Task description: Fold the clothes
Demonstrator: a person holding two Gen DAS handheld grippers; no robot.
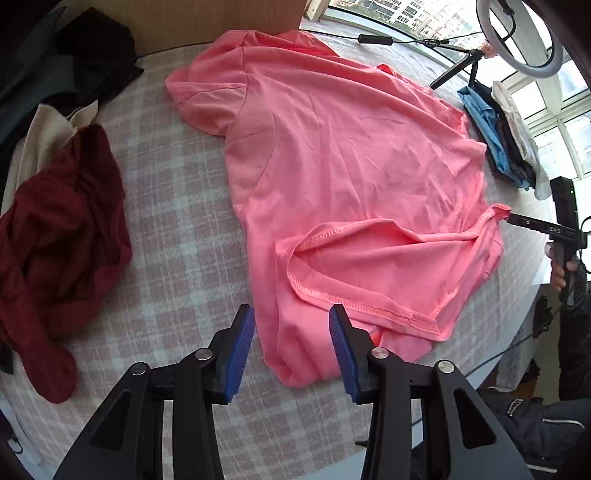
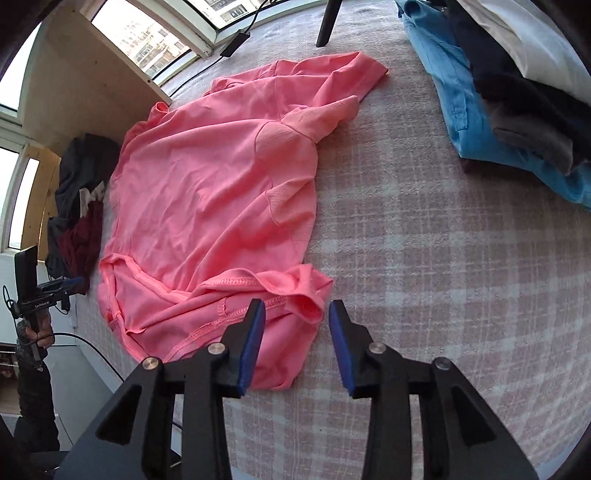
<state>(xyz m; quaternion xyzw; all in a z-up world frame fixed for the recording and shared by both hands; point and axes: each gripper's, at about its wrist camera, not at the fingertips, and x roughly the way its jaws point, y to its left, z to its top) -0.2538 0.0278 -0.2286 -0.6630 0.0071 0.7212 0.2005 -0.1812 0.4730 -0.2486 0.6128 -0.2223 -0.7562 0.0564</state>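
A pink T-shirt [image 1: 332, 166] lies spread across the middle of both views on a pink-and-white checked blanket [image 1: 177, 229]. Its hem [image 1: 347, 295] is turned back toward the lower part of the frame, showing the stitched edge.

In the left wrist view the left hand-held gripper [image 1: 291, 343] hangs at the bottom centre, its blue pads [image 1: 242, 347] partly apart with nothing between them; the near edge of the shirt shows through the gap, but the pads do not press on it.

In the right wrist view the right hand-held gripper [image 2: 297, 343] sits at the bottom centre, likewise partly open and gripping nothing, just beside the rumpled hem corner [image 2: 306, 295].

A dark red garment [image 1: 62, 236] lies crumpled at the left of the left wrist view, with cream and black clothes above it. A stack of folded clothes [image 2: 498, 92], blue at the bottom, fills the upper right of the right wrist view. A ring light [image 1: 517, 33] stands at the upper right of the left wrist view.
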